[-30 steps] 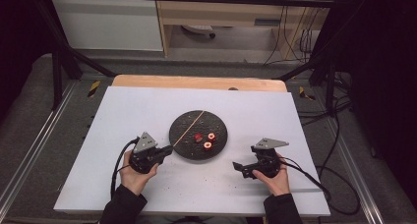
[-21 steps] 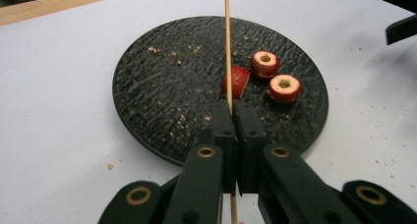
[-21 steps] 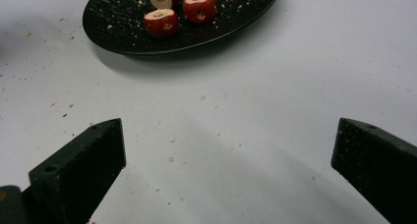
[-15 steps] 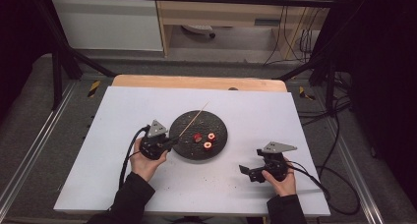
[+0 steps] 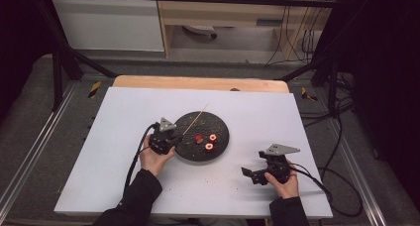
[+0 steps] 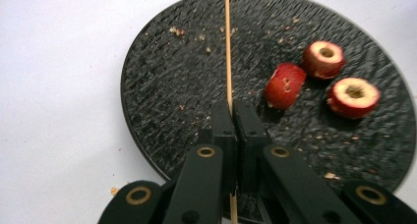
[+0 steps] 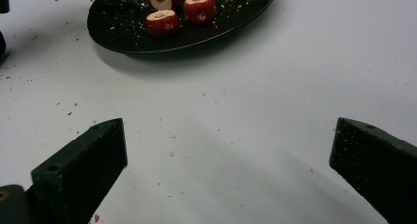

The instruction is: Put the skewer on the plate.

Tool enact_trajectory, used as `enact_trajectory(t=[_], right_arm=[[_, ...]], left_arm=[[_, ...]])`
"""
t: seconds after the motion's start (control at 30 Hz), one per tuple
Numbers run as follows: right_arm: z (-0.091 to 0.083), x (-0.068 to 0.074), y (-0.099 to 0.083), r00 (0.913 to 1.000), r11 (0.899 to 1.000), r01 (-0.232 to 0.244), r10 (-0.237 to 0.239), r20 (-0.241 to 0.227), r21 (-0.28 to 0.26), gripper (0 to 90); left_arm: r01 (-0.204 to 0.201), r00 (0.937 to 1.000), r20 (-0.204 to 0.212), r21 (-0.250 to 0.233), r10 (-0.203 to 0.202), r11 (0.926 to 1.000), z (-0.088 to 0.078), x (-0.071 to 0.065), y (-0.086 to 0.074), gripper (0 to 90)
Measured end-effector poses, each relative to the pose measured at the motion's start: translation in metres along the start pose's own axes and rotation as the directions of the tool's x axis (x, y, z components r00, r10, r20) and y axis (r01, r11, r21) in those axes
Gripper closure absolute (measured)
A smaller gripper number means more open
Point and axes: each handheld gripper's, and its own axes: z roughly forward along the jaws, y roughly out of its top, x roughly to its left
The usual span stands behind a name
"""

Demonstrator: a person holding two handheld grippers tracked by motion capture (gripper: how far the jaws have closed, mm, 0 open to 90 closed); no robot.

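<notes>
A round black plate point(image 5: 218, 142) point(image 6: 162, 71) point(image 7: 118, 32) lies mid-table with three red fruit pieces point(image 5: 206, 140) point(image 6: 319, 79) point(image 7: 179, 8) on it. My left gripper point(image 5: 171, 137) point(image 6: 230, 108) hangs over the plate's left rim, shut on a thin wooden skewer point(image 5: 194, 120) point(image 6: 227, 47) that runs out past the plate's far edge. The nearest fruit piece point(image 6: 285, 85) sits just right of the fingertips. My right gripper point(image 5: 247, 174) point(image 7: 228, 150) rests on the white table at the front right, jaws wide open, nothing between them.
Crumbs are scattered on the white tabletop point(image 5: 124, 117) and on the plate. Cables trail from both grippers. Metal frame rails point(image 5: 29, 151) flank the table, and a shelf unit point(image 5: 223, 13) stands behind it.
My left gripper has moved right and forward with the skewer, from beside the plate to over its left rim. The right gripper has stayed nearly still.
</notes>
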Motion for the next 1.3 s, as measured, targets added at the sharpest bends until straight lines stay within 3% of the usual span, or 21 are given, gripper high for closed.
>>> enact_trajectory(t=[0.27,0.8,1.17,1.3], right_arm=[[-0.001,-0.001,-0.001,1.0000,1.000,0.000,0.000,-0.005,-0.004,1.8],[0.001,-0.001,-0.002,0.9999,1.000,-0.002,0.002,-0.012,-0.005,2.1],[0.002,-0.001,-0.002,1.0000,1.000,-0.003,0.003,-0.009,0.004,2.3],[0.002,-0.001,-0.002,0.9999,1.000,-0.002,0.002,-0.010,0.004,2.3]], left_arm=[[0.005,0.9998,-0.019,0.035,-0.005,0.9994,0.014,-0.004,-0.002,88.3],[-0.015,0.9989,-0.044,0.076,0.019,0.9970,0.019,-0.016,0.001,88.2],[-0.016,0.9994,-0.030,0.075,0.019,0.9970,0.020,-0.017,0.000,87.5],[-0.031,0.9994,-0.014,0.066,0.032,0.9974,0.016,-0.015,-0.001,82.7]])
